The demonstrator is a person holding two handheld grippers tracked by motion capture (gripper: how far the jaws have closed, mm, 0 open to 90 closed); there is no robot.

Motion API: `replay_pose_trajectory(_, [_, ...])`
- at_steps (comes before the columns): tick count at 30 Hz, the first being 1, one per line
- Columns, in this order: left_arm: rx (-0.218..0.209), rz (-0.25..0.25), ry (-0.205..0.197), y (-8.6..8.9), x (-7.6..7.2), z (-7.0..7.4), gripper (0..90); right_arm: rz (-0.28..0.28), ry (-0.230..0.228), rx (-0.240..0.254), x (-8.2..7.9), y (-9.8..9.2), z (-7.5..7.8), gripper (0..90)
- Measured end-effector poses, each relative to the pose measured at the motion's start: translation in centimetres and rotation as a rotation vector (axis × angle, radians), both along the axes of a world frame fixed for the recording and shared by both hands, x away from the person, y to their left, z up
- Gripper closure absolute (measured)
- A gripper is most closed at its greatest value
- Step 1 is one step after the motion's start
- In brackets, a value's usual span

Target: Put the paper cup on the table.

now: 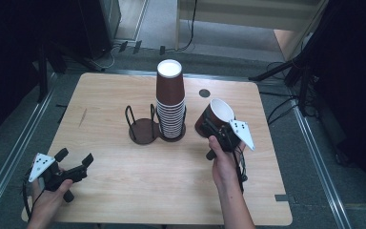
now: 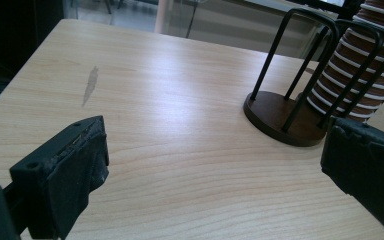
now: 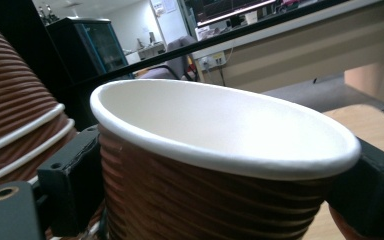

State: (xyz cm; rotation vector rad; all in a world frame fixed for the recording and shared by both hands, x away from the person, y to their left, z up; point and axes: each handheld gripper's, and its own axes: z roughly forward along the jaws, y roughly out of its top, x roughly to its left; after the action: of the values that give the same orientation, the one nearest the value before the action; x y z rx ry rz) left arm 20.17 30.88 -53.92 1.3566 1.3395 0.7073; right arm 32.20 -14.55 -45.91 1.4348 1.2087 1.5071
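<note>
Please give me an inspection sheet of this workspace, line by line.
Surface: wooden table, a grey smear at its left.
Job's things: brown paper cup tilted, in the right gripper; cup stack in the wire holder, other bay empty.
Clutter: nothing seen.
Grippers: left gripper open, holding nothing; right shut on the cup.
Cables: on the floor behind the table.
Surroundings: dark stands, grey floor.

Light wooden tabletop [image 1: 124,191] with rounded corners, dark double cup holder [image 1: 145,131] near its middle carrying a cup stack [image 1: 170,102], small dark disc [image 1: 204,93] by the far edge
</note>
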Motion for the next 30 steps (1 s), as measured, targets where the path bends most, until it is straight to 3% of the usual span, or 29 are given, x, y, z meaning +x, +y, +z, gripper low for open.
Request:
replay_pose_trajectory(7, [-0.010,-0.019,0.010,0.2,0.0,-0.2,0.0,-0.036,-0.025,-0.059,1.6,-0.6,-0.4,9.2])
replay_pose_trajectory(15, [0.002,-0.014,0.028,0.3,0.1,-0.7,0.0,-0.058,-0.046,-0.199,3.8,-0.9,-1.3,8.7])
replay_pose_trajectory(22, [0.005,-0.006,0.021,0.6,0.3,-1.0,0.0,-0.070,-0.006,-0.238,6.1,-1.4,-3.2,8.4])
replay_pose_trajectory(25, [0.037,0.014,0.004,0.7,0.2,-1.1,0.0,-0.074,-0.005,-0.337,6.8,-1.4,-4.3,8.3])
replay_pose_trajectory(30, [0.026,0.018,0.009,1.0,0.2,-1.2,0.0,-0.059,0.005,-0.385,7.5,-1.3,-5.8,8.1])
